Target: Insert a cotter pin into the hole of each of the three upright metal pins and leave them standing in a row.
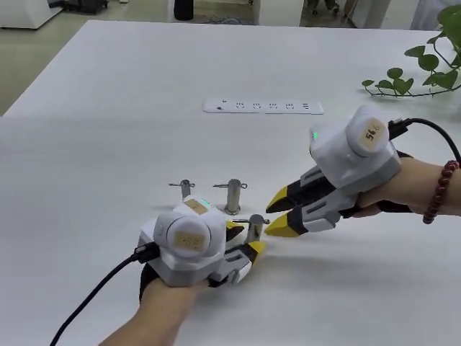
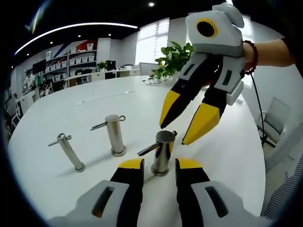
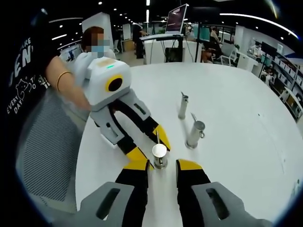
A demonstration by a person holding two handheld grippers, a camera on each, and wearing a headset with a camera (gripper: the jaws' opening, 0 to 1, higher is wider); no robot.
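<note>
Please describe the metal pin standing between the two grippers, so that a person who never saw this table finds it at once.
On the white table, three metal pins stand in front of the power strip. The one meant is the pin nearest the person, between the yellow tips of the left gripper and the right gripper; the other two stand farther back, away from both grippers.

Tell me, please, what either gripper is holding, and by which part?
Right gripper holds nothing. Left gripper flanks the nearest metal pin at its lower shaft; whether it grips cannot be told.
</note>
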